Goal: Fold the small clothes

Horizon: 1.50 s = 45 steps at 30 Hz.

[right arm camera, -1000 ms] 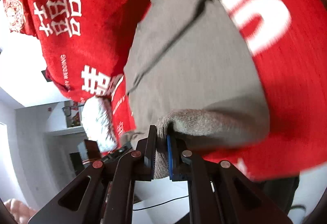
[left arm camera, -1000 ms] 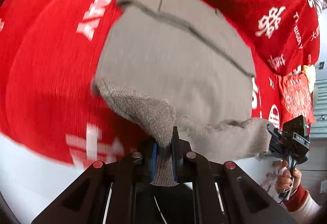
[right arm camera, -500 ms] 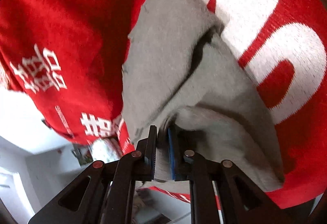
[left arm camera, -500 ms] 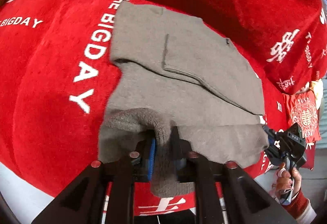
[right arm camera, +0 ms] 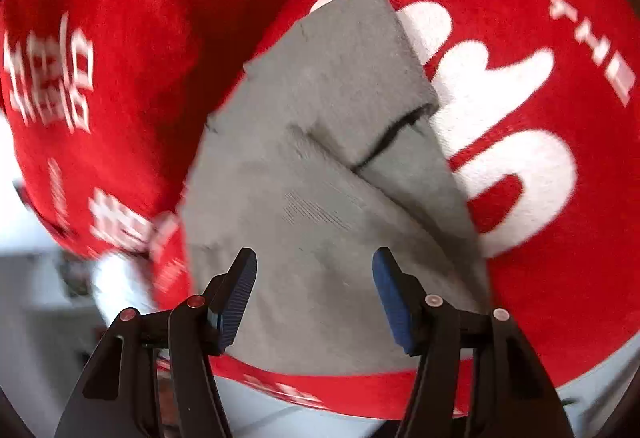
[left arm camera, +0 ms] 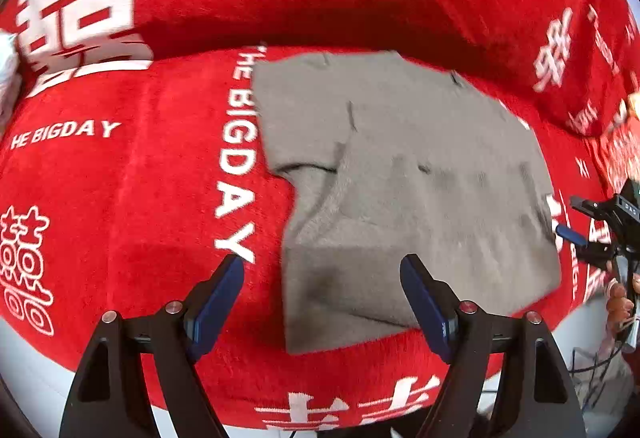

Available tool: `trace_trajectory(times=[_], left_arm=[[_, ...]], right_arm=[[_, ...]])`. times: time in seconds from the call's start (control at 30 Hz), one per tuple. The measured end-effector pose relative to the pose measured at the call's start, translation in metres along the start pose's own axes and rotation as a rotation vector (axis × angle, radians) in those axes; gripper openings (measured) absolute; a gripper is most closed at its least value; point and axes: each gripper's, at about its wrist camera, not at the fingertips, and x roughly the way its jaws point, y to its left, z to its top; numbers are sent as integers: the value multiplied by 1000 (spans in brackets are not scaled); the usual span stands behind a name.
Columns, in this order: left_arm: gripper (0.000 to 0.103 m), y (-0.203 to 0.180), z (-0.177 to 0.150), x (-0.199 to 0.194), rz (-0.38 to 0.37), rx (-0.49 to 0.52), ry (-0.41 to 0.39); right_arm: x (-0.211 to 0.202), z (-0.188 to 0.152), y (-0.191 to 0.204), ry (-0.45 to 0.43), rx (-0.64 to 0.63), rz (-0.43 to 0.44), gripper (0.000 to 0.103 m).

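A small grey knitted garment [left arm camera: 400,178] lies folded flat on a red blanket [left arm camera: 140,198] printed with white letters. My left gripper [left arm camera: 322,270] hovers over the garment's near left corner, its jaws opening wide, blue pads [left arm camera: 220,290] clear of the cloth. In the right wrist view the same grey garment [right arm camera: 320,178] lies below my right gripper [right arm camera: 314,266], whose jaws are also opening with nothing pressed between them. The right gripper also appears at the right edge of the left wrist view [left arm camera: 576,238], held by a hand [left arm camera: 620,302].
The red blanket [right arm camera: 540,238] drapes over a raised back behind the garment and ends at a pale edge [left arm camera: 24,350] close to me. White floor and blurred furniture [right arm camera: 48,278] show at the lower left of the right wrist view.
Both grippers held a bunched edge of the grey garment, laid it down over the rest, then released it. Both now stand open, and the garment lies flat.
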Motion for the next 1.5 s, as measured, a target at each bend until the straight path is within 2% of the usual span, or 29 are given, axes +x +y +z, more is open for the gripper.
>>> trace_trajectory(times=[0.1, 0.23, 0.37, 0.57, 0.6, 0.63, 0.67, 0.7, 0.73, 0.77, 0.87, 1.0, 1.1, 1.23, 1.37, 1.47, 1.5], left_arm=[[80, -7, 3, 11, -10, 20, 32], [80, -17, 20, 27, -31, 28, 47], [80, -26, 39, 50, -30, 22, 82], [80, -33, 55, 77, -24, 17, 122], [76, -33, 55, 82, -32, 6, 136], [70, -33, 55, 86, -35, -3, 146], [53, -33, 54, 89, -39, -5, 156], [27, -33, 54, 91, -40, -5, 162], [15, -33, 53, 92, -43, -4, 167], [7, -33, 52, 93, -53, -7, 171], [7, -30, 51, 79, -96, -42, 135], [7, -27, 53, 37, -121, -60, 58], [7, -30, 64, 6, -126, -52, 3], [7, -35, 94, -19, -133, -42, -68], [7, -42, 132, -25, -118, -34, -133], [7, -42, 160, -9, -97, -45, -153], [7, -42, 168, 2, -68, -42, -150]], right_arm=[[0, -3, 12, -7, -117, -103, 64], [4, 11, 26, -24, -230, -181, 64], [20, 32, 32, 0, -296, -224, 64], [53, 47, 22, 118, -294, -222, 64], [54, 46, 23, 124, -309, -228, 64], [55, 44, 26, 126, -340, -241, 54], [56, 43, 29, 136, -372, -251, 42], [57, 41, 31, 149, -388, -259, 6], [54, 39, 34, 151, -403, -259, 7], [51, 38, 37, 147, -421, -256, 6], [27, 34, 50, 116, -490, -241, 6], [-8, 38, 66, 56, -512, -193, 6], [-32, 54, 80, -5, -511, -161, 6], [-51, 88, 107, -86, -537, -133, 6], [-38, 124, 123, -102, -566, -141, 6], [-4, 155, 113, -52, -541, -155, 6], [7, 162, 106, -31, -524, -158, 6]])
